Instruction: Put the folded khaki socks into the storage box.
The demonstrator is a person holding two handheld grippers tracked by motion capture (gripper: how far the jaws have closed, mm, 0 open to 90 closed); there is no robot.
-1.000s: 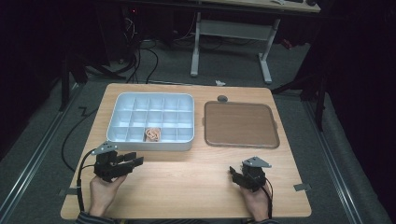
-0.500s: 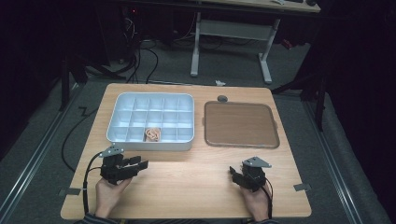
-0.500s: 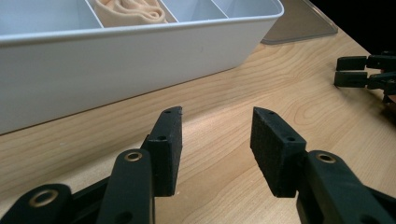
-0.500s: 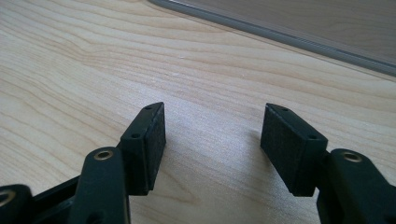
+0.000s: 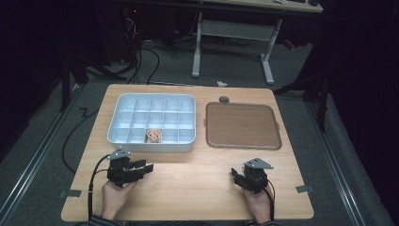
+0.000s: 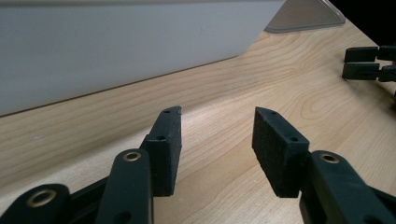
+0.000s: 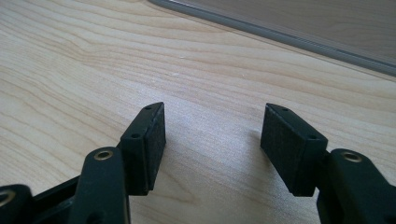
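Both grippers (image 5: 147, 167) (image 5: 235, 176) rest empty, jaws apart, at lower frame; I judge work idle; next, my left reaches the bands (image 5: 154, 135) in the tray (image 5: 150, 145).

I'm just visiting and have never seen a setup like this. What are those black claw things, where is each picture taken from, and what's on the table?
A person sits at a wooden table with a hand-held two-jaw gripper in each hand: the left gripper and the right gripper. One camera looks down from above. Two more ride on the grippers and look along their black jaws, so those close-ups show the jaws over the wood.

On the table are a white compartment tray and, to its right, a brown flat tray. One near compartment holds a small pale bundle, possibly rubber bands. A small dark round thing lies behind the brown tray.

Both grippers have open jaws with nothing between them.
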